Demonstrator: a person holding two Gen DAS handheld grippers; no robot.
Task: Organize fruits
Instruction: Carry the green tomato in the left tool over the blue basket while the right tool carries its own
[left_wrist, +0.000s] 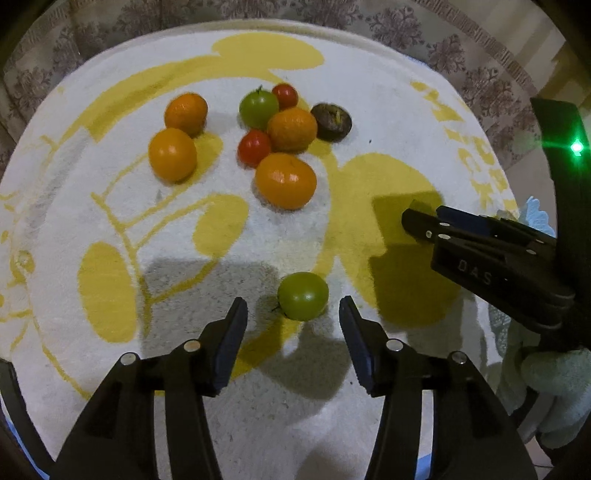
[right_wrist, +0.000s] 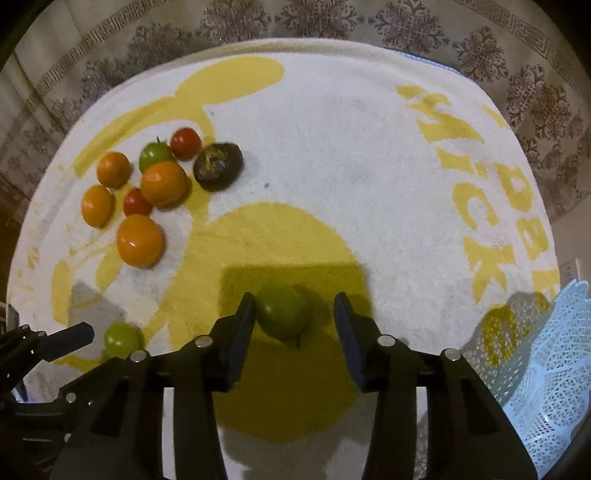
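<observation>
Green tomato (right_wrist: 282, 312) low at centre of the right wrist frame, between the spread fingers of the right gripper (right_wrist: 294, 325), touching the left finger. Second green tomato (left_wrist: 303, 295) just ahead of the wide-open left gripper (left_wrist: 293, 321). Oranges (left_wrist: 286, 181), red tomatoes (left_wrist: 254, 147) clustered upper left on the towel (left_wrist: 369, 110). Blue basket (right_wrist: 554, 362) lower right.

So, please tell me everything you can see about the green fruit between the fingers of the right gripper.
The green fruit is round, smooth and dull green, with a small dark stem at its near end. It lies on the yellow patch of the towel, in shadow. The right gripper is open around it; the left finger seems to be at its skin, while the right finger is clearly apart. It sits away from the other fruit.
</observation>
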